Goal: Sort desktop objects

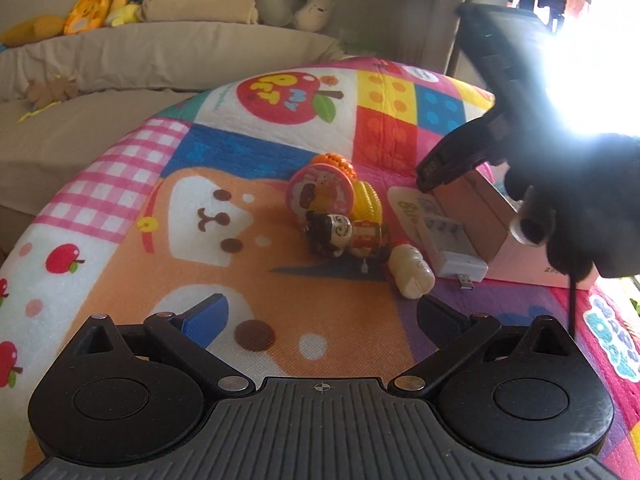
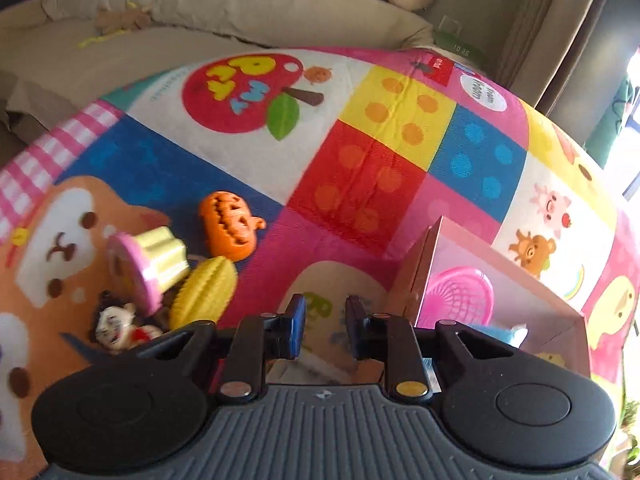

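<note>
Small toys lie clustered on a colourful play mat point(image 1: 256, 152): an orange pumpkin point(image 2: 232, 224), a pink-lidded cup point(image 1: 320, 192) on its side, a yellow corn toy point(image 2: 204, 294), a doll figure point(image 1: 344, 236) and a cream bottle-shaped toy point(image 1: 412, 278). A white battery charger point(image 1: 452, 246) lies beside a pink box point(image 2: 500, 280). My left gripper point(image 1: 320, 316) is open and empty, just in front of the toys. My right gripper point(image 2: 325, 326) is partly open and empty, hovering above the mat left of the box. It also shows in the left wrist view point(image 1: 448, 164).
The pink box holds a pink round fan-like item point(image 2: 460, 292) and something blue point(image 2: 512, 334). A beige sofa point(image 1: 160, 52) with plush toys point(image 1: 120, 0) stands behind the mat. Bright window glare fills the upper right of the left wrist view.
</note>
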Demonstrator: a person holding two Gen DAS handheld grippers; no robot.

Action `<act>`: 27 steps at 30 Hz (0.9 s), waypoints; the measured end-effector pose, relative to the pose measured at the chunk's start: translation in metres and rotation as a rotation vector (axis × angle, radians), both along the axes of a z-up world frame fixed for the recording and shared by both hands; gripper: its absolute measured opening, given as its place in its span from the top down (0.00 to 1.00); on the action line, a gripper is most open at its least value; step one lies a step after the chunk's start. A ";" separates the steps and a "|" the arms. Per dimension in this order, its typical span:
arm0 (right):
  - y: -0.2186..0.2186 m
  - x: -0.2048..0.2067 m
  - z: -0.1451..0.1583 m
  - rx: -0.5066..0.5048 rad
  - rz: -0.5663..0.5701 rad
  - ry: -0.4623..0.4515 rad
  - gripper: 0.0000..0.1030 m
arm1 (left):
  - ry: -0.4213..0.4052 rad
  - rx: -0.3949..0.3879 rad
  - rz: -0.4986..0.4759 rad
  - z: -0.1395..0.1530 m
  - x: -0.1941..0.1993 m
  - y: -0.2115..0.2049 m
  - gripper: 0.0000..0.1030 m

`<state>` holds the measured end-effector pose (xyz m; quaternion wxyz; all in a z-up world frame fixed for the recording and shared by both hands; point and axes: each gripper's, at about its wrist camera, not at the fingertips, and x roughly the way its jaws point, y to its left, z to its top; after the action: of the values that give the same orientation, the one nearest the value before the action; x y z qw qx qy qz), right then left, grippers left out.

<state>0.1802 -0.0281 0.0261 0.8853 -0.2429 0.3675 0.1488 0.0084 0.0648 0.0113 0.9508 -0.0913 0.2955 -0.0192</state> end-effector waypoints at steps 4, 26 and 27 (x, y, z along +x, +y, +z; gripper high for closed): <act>0.013 0.018 -0.019 -0.163 0.035 0.038 0.79 | 0.004 -0.034 0.008 -0.001 0.001 0.005 0.00; -0.107 -0.181 -0.021 -0.034 0.262 -0.051 0.31 | 0.031 0.078 -0.041 0.006 0.008 -0.026 0.00; -0.116 -0.178 -0.025 -0.043 0.209 -0.089 0.31 | 0.030 0.087 -0.051 0.007 0.011 -0.031 0.00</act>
<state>0.0024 -0.1444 0.0008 0.8750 -0.3051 0.3035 0.2216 0.0192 0.0338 0.0179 0.9485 -0.0425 0.3127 -0.0292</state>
